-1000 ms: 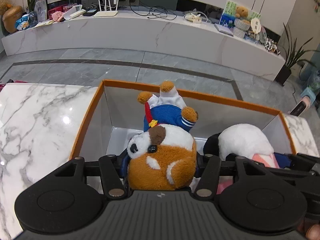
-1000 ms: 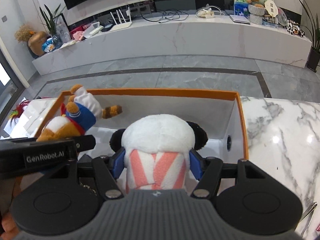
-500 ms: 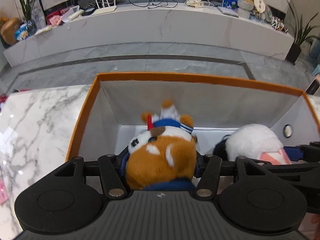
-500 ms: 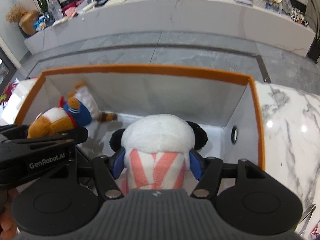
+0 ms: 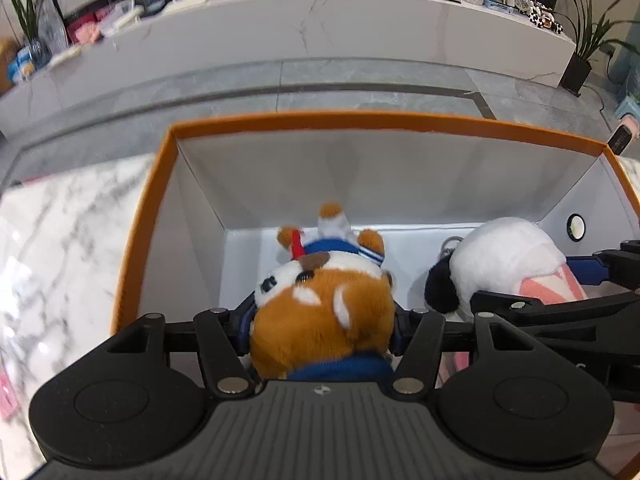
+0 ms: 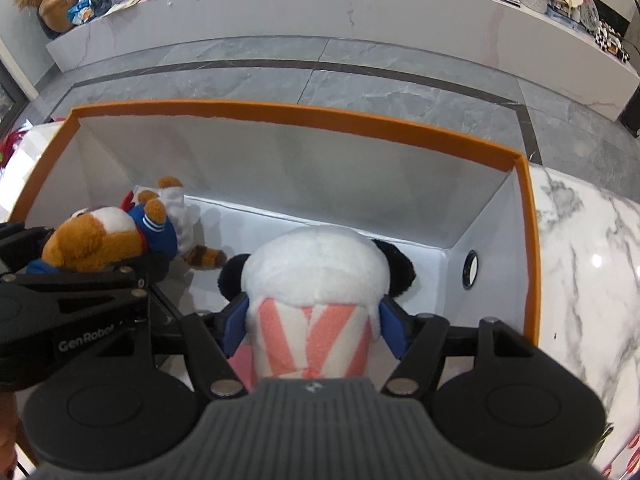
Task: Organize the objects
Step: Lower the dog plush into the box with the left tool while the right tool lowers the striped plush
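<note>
My left gripper (image 5: 320, 320) is shut on a brown and white plush dog in a blue sailor top (image 5: 320, 304), held head-down inside the orange-rimmed white box (image 5: 360, 124). My right gripper (image 6: 314, 320) is shut on a white plush panda with black ears and a pink striped body (image 6: 316, 276), held inside the same box (image 6: 304, 116), to the right of the dog (image 6: 108, 236). The panda also shows in the left wrist view (image 5: 500, 260). The dog's feet are near the box floor.
The box stands on a white marble table (image 6: 592, 264), which also shows left of it in the left wrist view (image 5: 60, 232). A round hole (image 6: 470, 268) is in the box's right wall. Beyond lie a grey tiled floor and a long white counter (image 6: 340, 8) with clutter.
Both grippers have moved down and forward into the box with their toys. The dog now hangs lower, close to the box floor.
</note>
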`<state>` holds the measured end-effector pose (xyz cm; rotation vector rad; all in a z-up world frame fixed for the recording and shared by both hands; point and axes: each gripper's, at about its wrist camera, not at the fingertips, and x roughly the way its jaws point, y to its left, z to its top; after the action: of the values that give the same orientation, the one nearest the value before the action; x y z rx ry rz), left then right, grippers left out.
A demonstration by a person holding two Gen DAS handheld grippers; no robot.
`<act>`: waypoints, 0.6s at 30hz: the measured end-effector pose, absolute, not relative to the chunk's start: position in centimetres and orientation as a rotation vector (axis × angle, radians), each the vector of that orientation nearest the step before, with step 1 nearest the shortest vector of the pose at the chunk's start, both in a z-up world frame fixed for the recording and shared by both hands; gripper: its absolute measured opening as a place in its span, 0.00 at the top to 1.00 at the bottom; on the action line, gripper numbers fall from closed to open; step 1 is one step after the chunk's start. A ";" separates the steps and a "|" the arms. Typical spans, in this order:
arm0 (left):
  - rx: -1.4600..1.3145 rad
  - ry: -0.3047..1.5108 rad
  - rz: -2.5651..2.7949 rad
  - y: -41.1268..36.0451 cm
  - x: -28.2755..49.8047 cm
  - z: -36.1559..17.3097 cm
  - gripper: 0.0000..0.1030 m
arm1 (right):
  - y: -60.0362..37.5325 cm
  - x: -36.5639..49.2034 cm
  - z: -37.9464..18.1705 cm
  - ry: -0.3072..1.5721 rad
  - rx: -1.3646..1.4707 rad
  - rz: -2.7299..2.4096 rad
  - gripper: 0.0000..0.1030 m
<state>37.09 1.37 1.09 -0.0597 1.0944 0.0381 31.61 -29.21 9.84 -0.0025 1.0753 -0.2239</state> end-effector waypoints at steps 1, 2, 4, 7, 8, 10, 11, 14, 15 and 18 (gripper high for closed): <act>-0.073 1.094 0.035 1.5 37.1 1.1 0.34 | -29.2 31.6 9.8 1.076 -0.002 -0.222 0.33; -0.081 1.095 0.034 1.8 37.1 1.0 0.33 | -29.3 31.7 9.8 1.077 -0.005 -0.217 0.33; -0.093 1.097 0.031 2.0 37.2 1.0 0.33 | -29.4 31.7 9.8 1.080 -0.006 -0.215 0.32; -0.116 1.103 0.026 2.5 37.2 0.8 0.31 | -29.5 31.8 9.6 1.094 -0.017 -0.204 0.31; -0.127 1.109 0.024 2.7 37.3 0.7 0.31 | -29.5 31.9 9.6 1.097 -0.020 -0.202 0.31; -0.153 1.108 0.022 3.1 37.2 0.7 0.30 | -29.6 32.0 9.6 1.098 -0.019 -0.200 0.31; -0.160 1.105 0.023 3.2 37.2 0.6 0.30 | -29.7 32.0 9.6 1.098 -0.023 -0.195 0.31; -0.163 1.101 0.020 3.4 37.2 0.6 0.30 | -29.6 32.0 9.5 1.095 -0.030 -0.188 0.30; -0.166 1.098 0.020 3.5 37.2 0.6 0.30 | -29.7 32.0 9.5 1.094 -0.029 -0.185 0.30; -0.181 1.096 0.012 3.9 37.1 0.7 0.31 | -30.0 31.7 9.7 1.088 -0.023 -0.170 0.29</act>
<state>37.05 3.90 0.66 -0.1808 1.0956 0.0122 31.72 -30.00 9.72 -0.0234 1.0884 -0.1696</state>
